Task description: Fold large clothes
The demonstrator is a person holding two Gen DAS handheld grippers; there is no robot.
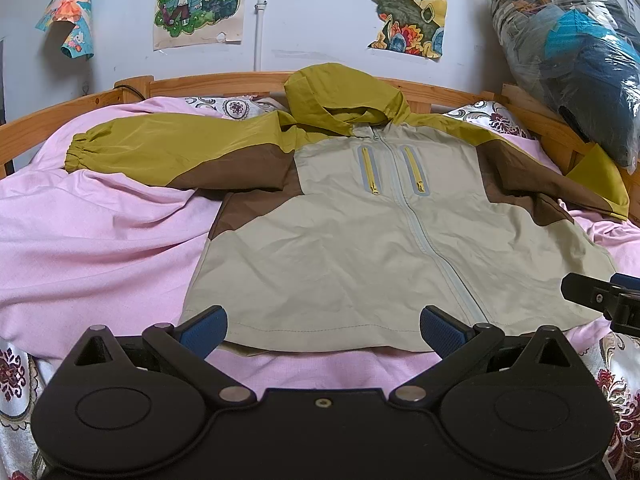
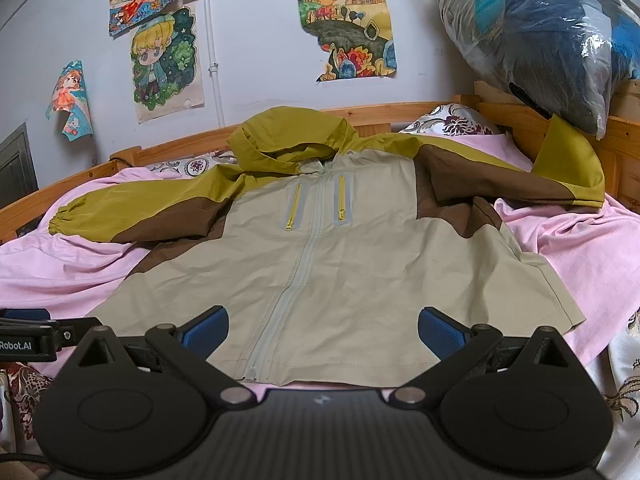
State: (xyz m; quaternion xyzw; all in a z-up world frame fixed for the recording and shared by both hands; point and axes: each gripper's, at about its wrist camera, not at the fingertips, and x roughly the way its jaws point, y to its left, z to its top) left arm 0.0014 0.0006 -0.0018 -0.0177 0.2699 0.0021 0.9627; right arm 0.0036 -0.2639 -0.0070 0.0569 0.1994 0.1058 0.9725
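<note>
A hooded jacket (image 1: 360, 240) lies spread front-up on a pink sheet (image 1: 100, 232), wooden bed rail (image 1: 224, 84) at the far edge, bare sheet left and right. Left gripper (image 1: 323, 326) and right gripper (image 2: 323, 330) (fingers spread wide, holding nothing) hover over its near hem.

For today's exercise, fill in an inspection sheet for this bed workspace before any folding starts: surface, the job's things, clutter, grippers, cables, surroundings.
Surface: pink sheet over the bed, wrinkled.
Job's things: hooded jacket lying front up, zipped, both sleeves spread out, not yet folded.
Clutter: patterned pillow behind the jacket; the far sleeve end rests against the bed frame.
Grippers: left hand-held gripper open, at the hem; right hand-held gripper open, at the hem; neither holds cloth.
Cables: dark cable at the frame's rail.
Surroundings: drawings taped to the wall; plastic bag of clothes on the frame.
</note>
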